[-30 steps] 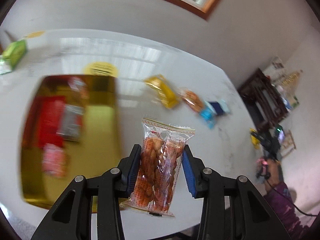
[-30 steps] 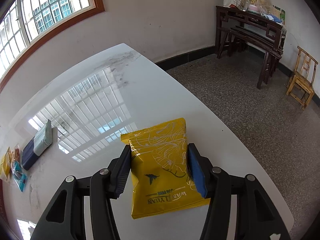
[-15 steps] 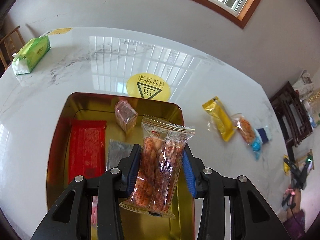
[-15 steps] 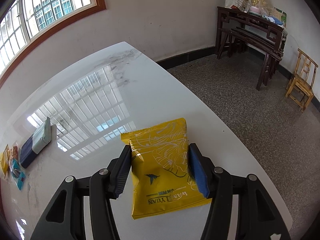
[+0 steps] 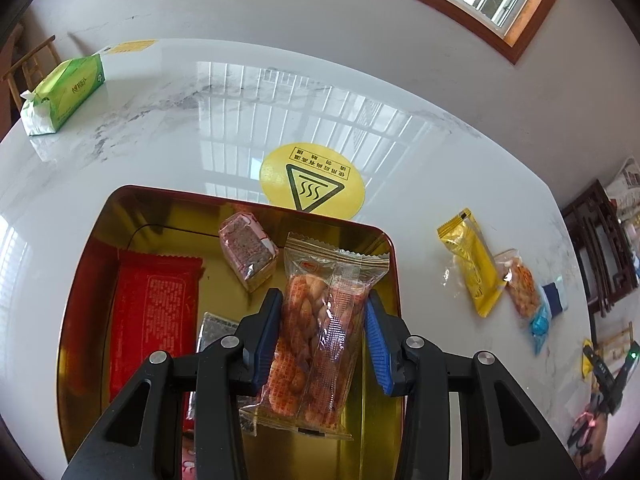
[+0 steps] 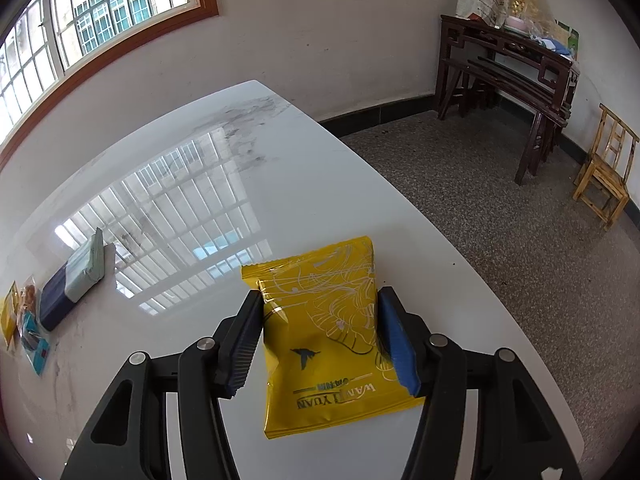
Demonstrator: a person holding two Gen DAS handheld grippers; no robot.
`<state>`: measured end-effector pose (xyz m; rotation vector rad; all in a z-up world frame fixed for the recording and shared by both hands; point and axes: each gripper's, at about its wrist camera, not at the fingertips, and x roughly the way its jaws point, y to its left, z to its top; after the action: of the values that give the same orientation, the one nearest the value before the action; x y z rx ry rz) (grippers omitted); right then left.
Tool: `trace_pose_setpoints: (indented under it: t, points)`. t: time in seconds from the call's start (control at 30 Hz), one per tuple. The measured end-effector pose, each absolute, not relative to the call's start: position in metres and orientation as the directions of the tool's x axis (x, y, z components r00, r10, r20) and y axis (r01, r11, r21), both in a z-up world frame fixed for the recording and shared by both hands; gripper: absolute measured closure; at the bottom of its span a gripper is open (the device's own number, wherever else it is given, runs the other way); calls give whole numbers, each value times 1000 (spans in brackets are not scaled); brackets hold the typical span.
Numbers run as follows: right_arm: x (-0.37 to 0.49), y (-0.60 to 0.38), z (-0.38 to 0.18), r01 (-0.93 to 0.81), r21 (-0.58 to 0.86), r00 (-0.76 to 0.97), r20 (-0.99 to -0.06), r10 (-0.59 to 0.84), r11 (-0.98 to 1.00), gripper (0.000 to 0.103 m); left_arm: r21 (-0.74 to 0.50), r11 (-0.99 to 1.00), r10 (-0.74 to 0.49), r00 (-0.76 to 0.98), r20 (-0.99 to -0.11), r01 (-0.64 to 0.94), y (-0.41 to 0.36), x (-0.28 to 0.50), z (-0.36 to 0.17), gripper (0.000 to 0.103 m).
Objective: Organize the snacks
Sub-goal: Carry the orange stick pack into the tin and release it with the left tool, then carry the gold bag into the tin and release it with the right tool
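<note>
Left tongs (image 5: 323, 330) grip twist-snack pack (image 5: 320, 336) over gold tin (image 5: 390, 280); lower into bare right side, then release; right tongs (image 6: 320, 334) clamp yellow packet (image 6: 328, 336).

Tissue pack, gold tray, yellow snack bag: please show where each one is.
tissue pack (image 5: 64, 92), left wrist view, green side face
gold tray (image 5: 168, 216), left wrist view, far inner wall
yellow snack bag (image 6: 332, 328), right wrist view, front middle

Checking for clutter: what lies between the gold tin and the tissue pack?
Left wrist view: only bare marble table lies between the gold tin and tissue pack.
</note>
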<state>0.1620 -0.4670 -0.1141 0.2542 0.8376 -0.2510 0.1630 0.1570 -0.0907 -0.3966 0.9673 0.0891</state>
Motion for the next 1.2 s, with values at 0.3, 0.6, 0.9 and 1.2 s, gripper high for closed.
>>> trace_pose_setpoints:
  t: [0.3, 0.6, 0.9, 1.2]
  points:
    - [162, -468, -114, 317, 120, 642, -757, -120, 941, 46, -284, 929, -105, 570, -815, -235, 151, 168, -93, 60]
    - [163, -467, -114, 317, 121, 643, -757, -119, 941, 46, -181, 965, -32, 600, -800, -189, 141, 158, -79, 46]
    - [156, -469, -113, 275, 172, 669, -741, -60, 946, 51, -147, 980, 0, 735, -679, -136, 125, 87, -44, 40]
    - [121, -438, -107, 161, 265, 691, -718, 83, 951, 52, -114, 978, 57, 755, -653, -173, 132, 16, -33, 40]
